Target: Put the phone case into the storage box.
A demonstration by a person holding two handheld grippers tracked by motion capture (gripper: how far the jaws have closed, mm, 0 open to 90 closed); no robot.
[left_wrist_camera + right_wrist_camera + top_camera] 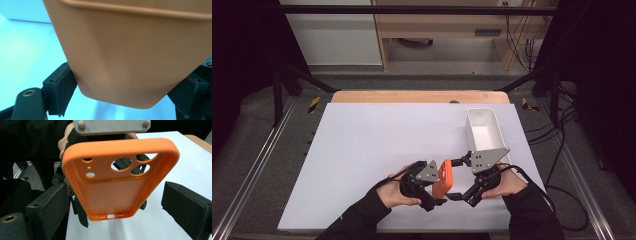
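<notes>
Beyond orange case [442, 180] (held): white bin [482, 132].

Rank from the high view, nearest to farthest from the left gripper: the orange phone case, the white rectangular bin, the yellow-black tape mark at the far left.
1. Orange phone case: clamped in the left gripper.
2. White rectangular bin: right, farther back.
3. Yellow-black tape mark: far left, off the table.

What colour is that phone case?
Orange; the phone case shows best in the right gripper view.
</notes>
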